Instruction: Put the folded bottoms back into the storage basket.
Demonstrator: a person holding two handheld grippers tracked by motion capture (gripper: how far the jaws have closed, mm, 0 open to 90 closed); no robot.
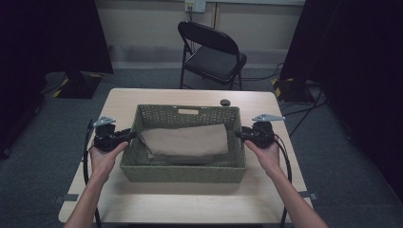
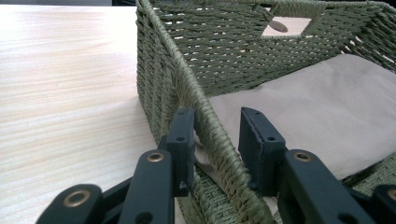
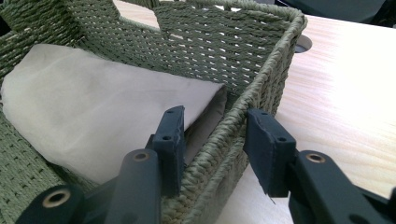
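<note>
A light wooden table (image 1: 157,199) fills the middle of the high view, standing on grey carpet, with a black folding chair (image 1: 212,52) at the upper centre against a pale wall and dark curtains in both upper corners. A green woven basket (image 1: 183,172) sits in the centre of the table, and a folded beige cloth (image 1: 185,141) lies inside it on the bottom. The left gripper (image 1: 131,135), at the left of the frame, straddles the basket's left wall; in the left gripper view one jaw is outside against the weave and the other inside above the cloth, with a gap between that inner pad and the rim, so the jaws are spread around the wall rather than clamped on it. The right gripper (image 1: 239,135), at the right of the frame, straddles the right wall in the same way; in the right gripper view both pads stand just off the rim, one over the cloth, one over bare table. The high view alone shows the person's forearms and a small dark round object (image 1: 225,102) behind the basket; the gripper views show the handle cut-out in the far wall close up.
</note>
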